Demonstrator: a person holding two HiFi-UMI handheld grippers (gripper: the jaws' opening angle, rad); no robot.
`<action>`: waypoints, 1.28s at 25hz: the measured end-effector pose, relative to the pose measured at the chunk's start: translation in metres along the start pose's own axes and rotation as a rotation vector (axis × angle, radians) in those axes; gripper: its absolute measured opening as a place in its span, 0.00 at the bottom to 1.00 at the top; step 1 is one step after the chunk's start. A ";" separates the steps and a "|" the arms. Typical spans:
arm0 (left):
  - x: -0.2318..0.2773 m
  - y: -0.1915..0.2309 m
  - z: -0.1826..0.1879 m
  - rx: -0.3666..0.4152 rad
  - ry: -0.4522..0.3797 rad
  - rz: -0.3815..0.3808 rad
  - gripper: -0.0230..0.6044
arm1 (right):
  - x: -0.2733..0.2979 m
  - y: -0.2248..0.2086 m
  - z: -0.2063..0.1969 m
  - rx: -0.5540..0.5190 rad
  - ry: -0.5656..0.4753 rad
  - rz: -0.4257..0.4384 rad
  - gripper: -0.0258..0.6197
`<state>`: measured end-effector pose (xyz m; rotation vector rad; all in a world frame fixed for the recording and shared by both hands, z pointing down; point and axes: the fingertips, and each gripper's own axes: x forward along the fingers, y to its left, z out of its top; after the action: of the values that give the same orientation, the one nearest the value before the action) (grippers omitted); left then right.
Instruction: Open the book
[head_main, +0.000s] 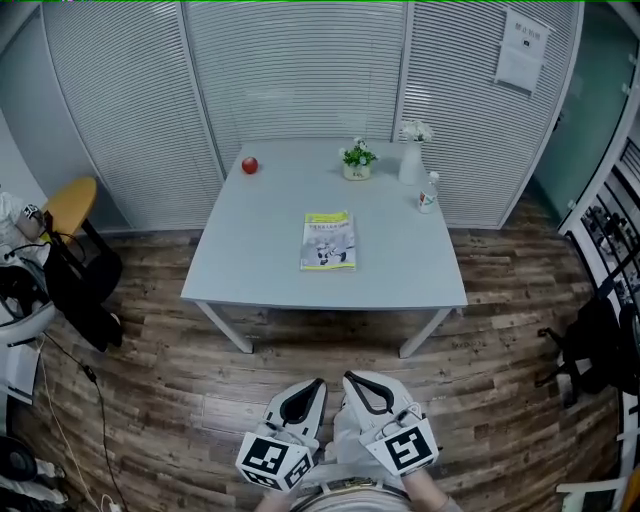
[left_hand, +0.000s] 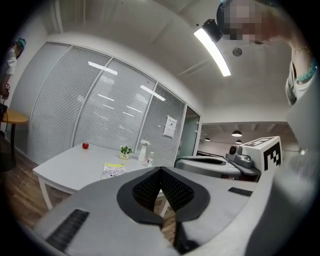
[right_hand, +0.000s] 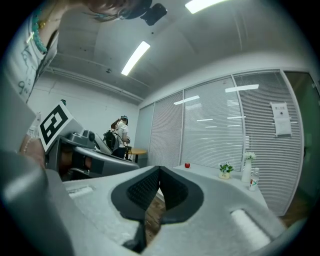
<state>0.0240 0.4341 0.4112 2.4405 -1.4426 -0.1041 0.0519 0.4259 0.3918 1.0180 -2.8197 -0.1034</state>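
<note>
A closed book (head_main: 328, 241) with a yellow-green and white cover lies flat in the middle of the pale grey table (head_main: 250, 265); it shows small in the left gripper view too, book (left_hand: 113, 170). Both grippers hang close to the person's body, well short of the table's near edge. My left gripper (head_main: 315, 384) is shut with nothing in it, its jaws (left_hand: 160, 171) meeting tip to tip. My right gripper (head_main: 349, 379) is shut and empty as well, jaws together (right_hand: 159, 169). The two sit side by side, pointing level toward the table.
At the table's far side stand a red apple (head_main: 249, 165), a small potted plant (head_main: 357, 160), a white vase (head_main: 412, 156) and a small bottle (head_main: 428, 194). A yellow stool and dark bags (head_main: 70, 250) sit left; a black chair (head_main: 590, 345) right. Wood floor lies between me and the table.
</note>
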 end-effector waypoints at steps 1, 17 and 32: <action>0.006 0.005 0.002 -0.003 0.001 0.001 0.03 | 0.006 -0.006 0.000 0.003 -0.001 -0.002 0.04; 0.111 0.072 0.045 -0.007 0.002 0.003 0.03 | 0.101 -0.097 0.008 0.013 0.023 0.019 0.04; 0.190 0.102 0.052 0.006 0.028 0.023 0.03 | 0.152 -0.167 0.000 0.015 0.020 0.050 0.04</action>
<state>0.0197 0.2124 0.4087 2.4200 -1.4607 -0.0602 0.0415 0.1999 0.3891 0.9456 -2.8298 -0.0661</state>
